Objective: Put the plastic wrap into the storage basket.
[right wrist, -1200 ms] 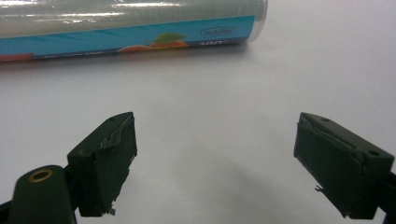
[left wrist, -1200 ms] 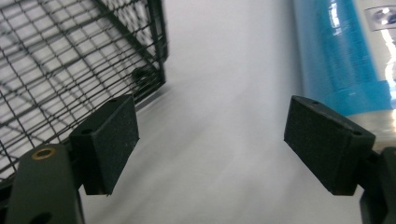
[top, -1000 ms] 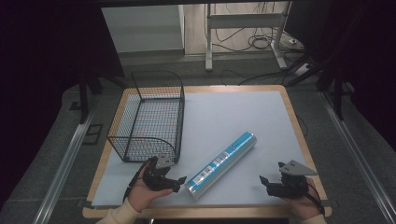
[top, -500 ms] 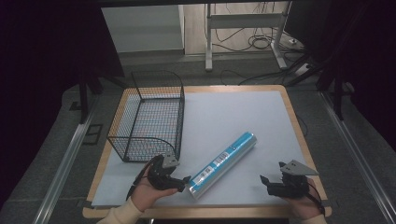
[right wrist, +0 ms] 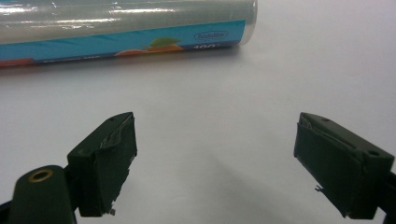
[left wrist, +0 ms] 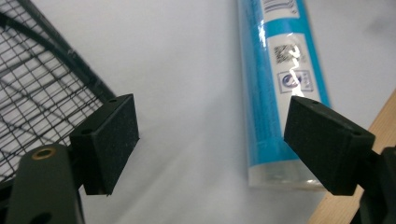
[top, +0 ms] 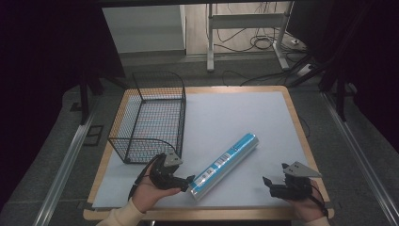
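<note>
In the high view, a blue roll [top: 226, 160] wrapped in clear film lies diagonally on the white mat [top: 235, 113], running from the lower centre of the frame up toward the right. A black wire basket [top: 149, 117] stands at the upper left of the mat, well apart from the roll's far end. The left gripper [top: 188, 180] sits at the lower left, held in a hand [top: 149, 192] cut off by the bottom edge; its tips reach the roll's near end, but the jaws are too small and dark here to judge. The right gripper [top: 269, 181] rests at the lower right, well apart from the roll, its grey plate on top; its hand [top: 308, 207] is partly hidden beneath it.

In the left gripper view, the left gripper [left wrist: 212, 140] has its jaws spread wide. The roll [left wrist: 275, 88] runs down from the top of the frame, its clear-capped end just beside the right-hand jaw, which covers part of it. Whether that jaw touches the roll is unclear. The basket [left wrist: 42, 88] mesh fills the left edge, blurred and cropped. A strip of wooden table edge [left wrist: 359, 163] shows at the lower right.

In the right gripper view, the right gripper [right wrist: 215, 144] is also spread wide over bare mat [right wrist: 280, 70]. The roll [right wrist: 126, 28] lies across the top of the frame, its left part cut off; its small label print is unreadable.
</note>
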Action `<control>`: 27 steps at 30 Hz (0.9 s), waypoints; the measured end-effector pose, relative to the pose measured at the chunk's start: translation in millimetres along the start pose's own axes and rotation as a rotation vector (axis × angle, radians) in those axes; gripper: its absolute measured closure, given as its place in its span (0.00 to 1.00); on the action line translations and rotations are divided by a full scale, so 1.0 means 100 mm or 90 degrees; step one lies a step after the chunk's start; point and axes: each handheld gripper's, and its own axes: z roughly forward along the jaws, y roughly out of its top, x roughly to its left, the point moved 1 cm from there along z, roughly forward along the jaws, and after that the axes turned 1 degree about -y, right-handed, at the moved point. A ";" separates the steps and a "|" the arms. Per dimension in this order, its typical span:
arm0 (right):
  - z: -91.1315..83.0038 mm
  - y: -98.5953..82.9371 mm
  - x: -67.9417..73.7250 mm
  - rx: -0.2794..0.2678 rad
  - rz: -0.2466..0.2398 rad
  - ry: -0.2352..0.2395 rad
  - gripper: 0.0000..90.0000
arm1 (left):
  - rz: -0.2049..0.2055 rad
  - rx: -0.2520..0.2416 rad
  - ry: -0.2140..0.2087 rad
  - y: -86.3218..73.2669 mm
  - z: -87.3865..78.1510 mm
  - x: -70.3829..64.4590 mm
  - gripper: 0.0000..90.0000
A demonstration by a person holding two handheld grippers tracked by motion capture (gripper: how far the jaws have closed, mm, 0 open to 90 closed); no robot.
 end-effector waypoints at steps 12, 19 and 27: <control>0.00 -0.01 -0.01 0.001 -0.002 -0.002 0.15 | 0.013 0.010 -0.015 0.13 0.08 -0.09 0.18; 0.00 -0.01 -0.01 0.005 -0.001 -0.003 0.15 | 0.022 0.017 -0.021 0.20 0.12 -0.12 0.18; 0.00 -0.01 -0.02 0.006 -0.001 -0.003 0.15 | 0.034 0.040 -0.019 0.30 0.20 -0.17 0.17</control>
